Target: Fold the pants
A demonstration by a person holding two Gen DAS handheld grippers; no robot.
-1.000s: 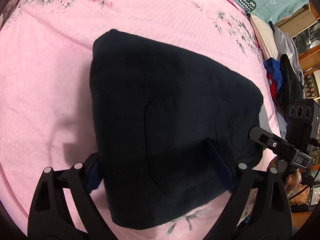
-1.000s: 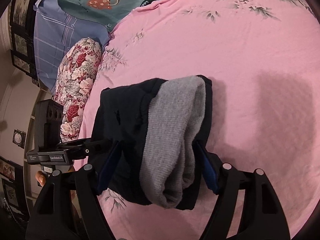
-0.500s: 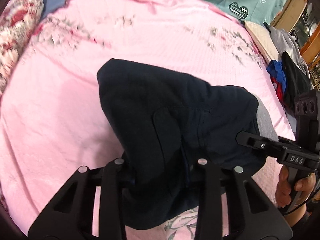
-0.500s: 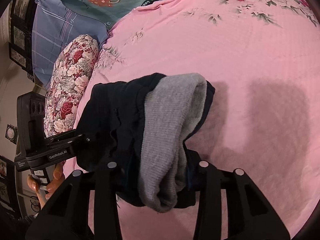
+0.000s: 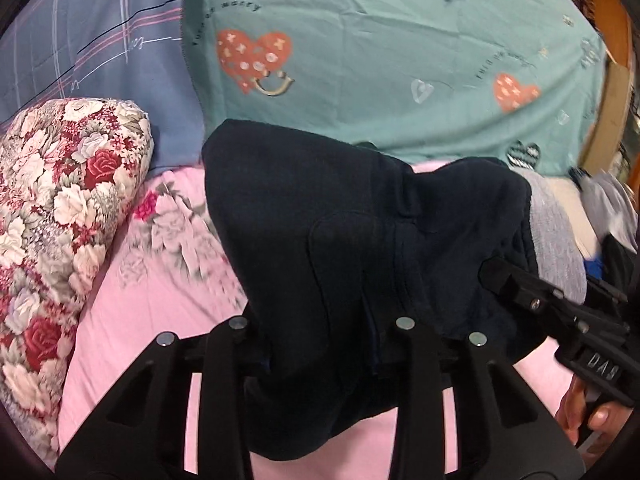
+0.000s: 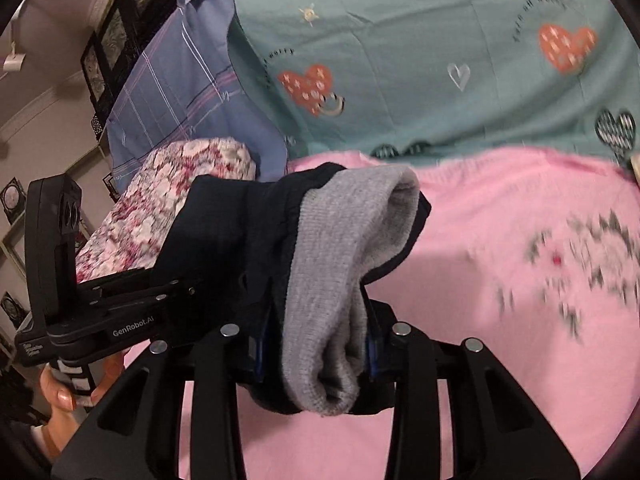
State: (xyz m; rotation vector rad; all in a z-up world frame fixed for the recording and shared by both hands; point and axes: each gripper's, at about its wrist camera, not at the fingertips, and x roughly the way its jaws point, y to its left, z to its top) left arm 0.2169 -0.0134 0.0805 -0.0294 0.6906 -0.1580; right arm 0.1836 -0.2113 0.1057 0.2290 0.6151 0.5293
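Observation:
The folded pants [image 5: 352,240] are a dark navy bundle with a grey ribbed waistband [image 6: 344,248], lifted off the pink bed. My left gripper [image 5: 324,344] is shut on the near edge of the navy fabric, its fingertips buried in the cloth. My right gripper [image 6: 316,344] is shut on the waistband end, blue pads pressed against the grey knit. Each gripper shows in the other's view: the right one [image 5: 560,312] at the bundle's right side, the left one [image 6: 120,308] at its left side.
A pink floral bedsheet [image 6: 500,280] lies below. A teal heart-print quilt [image 5: 380,60] and a blue plaid pillow [image 5: 100,40] stand at the back. A red floral pillow [image 5: 60,220] is at the left. Piled clothes [image 5: 608,208] sit at the right edge.
Both grippers closed on the folded pants and lifted the bundle off the bed. The views have tilted up toward the pillows and quilt.

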